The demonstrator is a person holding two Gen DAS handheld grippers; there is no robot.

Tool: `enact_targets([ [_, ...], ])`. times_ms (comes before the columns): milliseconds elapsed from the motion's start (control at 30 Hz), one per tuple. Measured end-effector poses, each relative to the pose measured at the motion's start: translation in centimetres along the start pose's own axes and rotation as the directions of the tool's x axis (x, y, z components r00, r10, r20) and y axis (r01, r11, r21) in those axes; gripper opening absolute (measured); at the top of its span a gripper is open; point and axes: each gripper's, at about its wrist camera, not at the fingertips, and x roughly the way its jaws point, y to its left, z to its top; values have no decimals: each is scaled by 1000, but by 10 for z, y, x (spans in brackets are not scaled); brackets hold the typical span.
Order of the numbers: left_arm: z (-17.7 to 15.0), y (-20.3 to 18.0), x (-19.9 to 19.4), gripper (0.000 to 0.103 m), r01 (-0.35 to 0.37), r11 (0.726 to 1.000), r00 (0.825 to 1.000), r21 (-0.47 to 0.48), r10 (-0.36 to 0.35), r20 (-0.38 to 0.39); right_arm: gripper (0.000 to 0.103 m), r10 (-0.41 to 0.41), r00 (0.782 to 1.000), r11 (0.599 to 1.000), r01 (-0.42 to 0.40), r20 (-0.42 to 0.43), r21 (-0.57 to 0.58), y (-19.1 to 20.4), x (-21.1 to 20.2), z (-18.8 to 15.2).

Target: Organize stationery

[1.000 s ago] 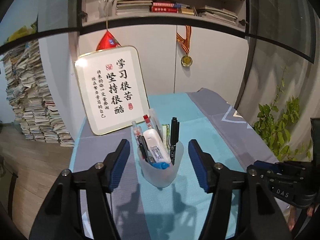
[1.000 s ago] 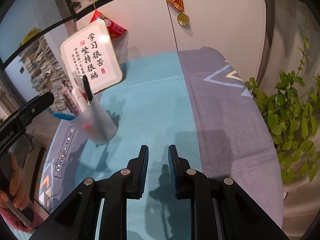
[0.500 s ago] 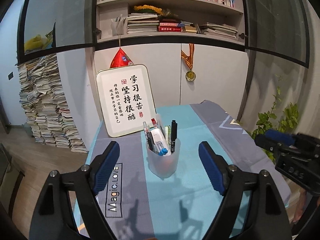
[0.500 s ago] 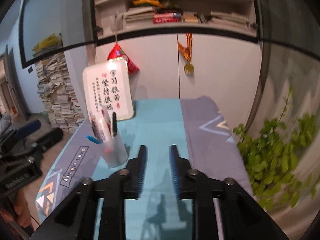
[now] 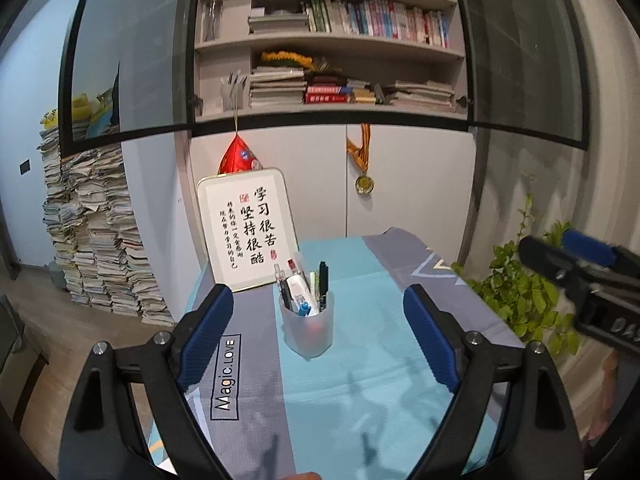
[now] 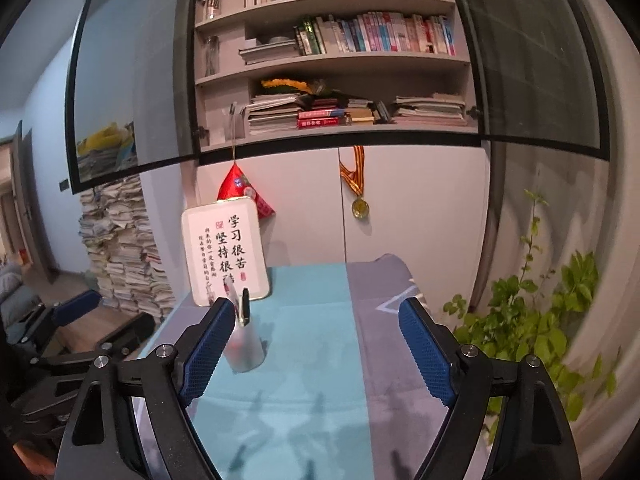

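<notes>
Both sets of fingers are spreading wider as I watch, with nothing between them: my left gripper (image 5: 318,338) frames the frosted pen cup (image 5: 307,330) from well back, my right gripper (image 6: 316,346) hangs over bare cloth. That cup stands upright on the counter (image 5: 360,380), on its teal stripe, packed with pens (image 5: 322,280) and a correction tape (image 5: 299,286). Behind it a calligraphy board (image 5: 248,228) leans against the cabinet (image 5: 312,184). Farther up, a medal (image 5: 364,184) hangs below the bookshelves (image 5: 340,40).
</notes>
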Motion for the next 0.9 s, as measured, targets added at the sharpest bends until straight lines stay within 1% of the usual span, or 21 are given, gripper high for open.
enact_targets([
  [67,0,-1,-8,89,7,1000,1000,0,-7,15,84,2,1000,1000,-2,-3,2,0,-3,-2],
  [133,1,-2,-16,94,13,1000,999,-2,-13,35,84,4,1000,1000,-4,2,0,1,-9,-2],
  [167,1,-2,-18,94,15,1000,999,-1,-15,42,84,4,1000,1000,-4,6,-5,2,-13,-3],
  [433,5,-5,-31,95,30,1000,997,1,-30,77,85,-5,999,1000,6,32,-25,6,-29,-3],
  [900,4,-7,-33,96,36,999,996,15,-37,81,85,-6,1000,1000,7,27,-26,7,-33,-4],
])
